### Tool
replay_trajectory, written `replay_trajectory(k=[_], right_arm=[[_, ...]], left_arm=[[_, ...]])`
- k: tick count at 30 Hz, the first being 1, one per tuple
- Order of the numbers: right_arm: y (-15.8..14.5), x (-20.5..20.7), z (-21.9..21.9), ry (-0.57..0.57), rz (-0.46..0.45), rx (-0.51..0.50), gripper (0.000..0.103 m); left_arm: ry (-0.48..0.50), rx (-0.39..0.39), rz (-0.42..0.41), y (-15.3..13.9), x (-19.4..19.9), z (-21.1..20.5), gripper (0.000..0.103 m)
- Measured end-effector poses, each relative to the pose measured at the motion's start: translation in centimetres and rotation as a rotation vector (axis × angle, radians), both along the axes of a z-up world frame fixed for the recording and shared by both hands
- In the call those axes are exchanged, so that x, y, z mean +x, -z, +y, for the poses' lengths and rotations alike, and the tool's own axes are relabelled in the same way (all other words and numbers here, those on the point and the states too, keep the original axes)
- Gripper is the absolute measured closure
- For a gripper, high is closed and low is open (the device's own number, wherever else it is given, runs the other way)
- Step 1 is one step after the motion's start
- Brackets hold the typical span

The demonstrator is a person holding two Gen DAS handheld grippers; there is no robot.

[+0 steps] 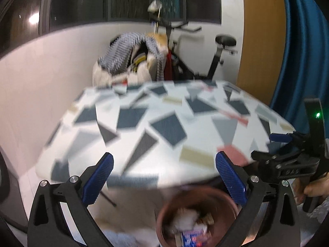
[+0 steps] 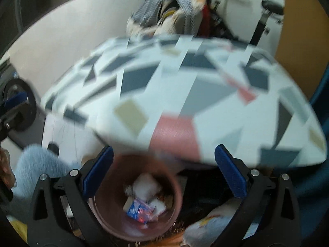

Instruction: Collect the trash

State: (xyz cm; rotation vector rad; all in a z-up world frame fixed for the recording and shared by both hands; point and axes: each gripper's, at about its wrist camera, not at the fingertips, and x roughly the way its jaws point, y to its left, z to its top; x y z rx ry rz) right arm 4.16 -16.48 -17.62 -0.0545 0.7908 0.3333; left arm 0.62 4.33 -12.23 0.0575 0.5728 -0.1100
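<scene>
Trash sits inside the brown bin [image 2: 137, 195], low centre of the right wrist view and bottom centre-right of the left wrist view. We go big to small: the table [image 1: 164, 123] with its white cloth of grey, navy, pink and tan shapes fills the middle of both frames, blurred. Behind it, at the upper centre, an exercise bike [image 1: 216, 53] carries a heap of clothes [image 1: 131, 55]. The bin stands below the table's near edge. Our left gripper [image 1: 164, 180] is released, blue pads wide apart with nothing between. The right gripper [image 2: 164, 171] is likewise spread wide and empty. Inside the bin we see white crumpled paper [image 2: 145, 185] and a blue-red wrapper [image 2: 138, 211].
</scene>
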Motion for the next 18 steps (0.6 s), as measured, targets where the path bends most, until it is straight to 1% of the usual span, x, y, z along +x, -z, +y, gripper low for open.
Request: replay_trajectory(k=[1, 3, 9, 12, 15, 18], right_arm=[[-0.9, 0.1, -0.3, 0.008, -0.021, 0.001, 0.006], [-3.9, 0.4, -1.0, 0.027, -0.085, 0.003, 0.006], [-10.1, 0.9, -2.8, 0.057, -0.203, 0.014, 0.006], [-12.2, 0.8, -3.5, 0.064, -0.239, 0.025, 0.006], [-13.7, 0.8, -3.9, 0.068, -0.259, 0.029, 0.006], [-14.6, 0.7, -4.1, 0.071, -0.269, 0.033, 0.006]], left_arm=[[0.003, 0.005, -0.028, -1.2, 0.3, -0.3, 0.006], [0.012, 0.010, -0.074, -3.5, 0.7, -0.7, 0.006], [0.010, 0.002, -0.147, -7.8, 1.5, -1.7, 0.006], [0.001, -0.018, -0.169, -9.1, 1.6, -1.7, 0.006], [-0.022, -0.010, -0.211, -10.1, 1.2, -1.6, 0.006], [-0.023, -0.001, -0.213, -10.5, 1.1, -1.8, 0.006]])
